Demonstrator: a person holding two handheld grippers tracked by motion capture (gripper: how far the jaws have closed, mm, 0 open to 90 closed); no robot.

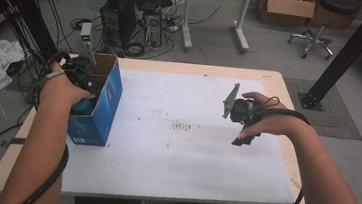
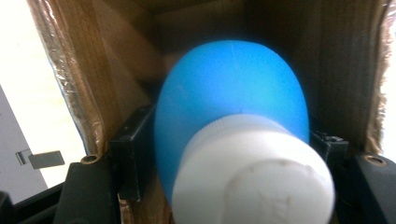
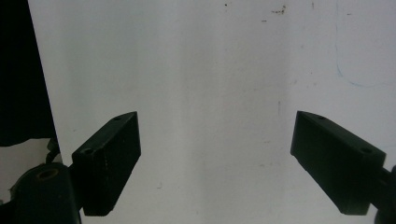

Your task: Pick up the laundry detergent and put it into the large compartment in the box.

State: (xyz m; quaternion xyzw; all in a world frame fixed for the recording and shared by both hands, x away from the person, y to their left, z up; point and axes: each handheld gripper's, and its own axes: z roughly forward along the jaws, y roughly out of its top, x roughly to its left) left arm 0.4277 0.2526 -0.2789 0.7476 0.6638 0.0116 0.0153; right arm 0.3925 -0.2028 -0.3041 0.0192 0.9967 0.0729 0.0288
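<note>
Where the blue cardboard box (image 1: 99,105) stands at the left of the high view, the left gripper (image 1: 82,78) reaches down into its open top. In the left gripper view a blue bottle (image 2: 231,102) with a white ribbed cap (image 2: 254,172) sits between the jaws inside the brown walls — whether the pads press it I cannot tell. The right gripper (image 3: 215,163) hangs mid-right over the white table (image 1: 178,157), jaws spread wide, empty. No lettering is legible — the box's print is too small.
</note>
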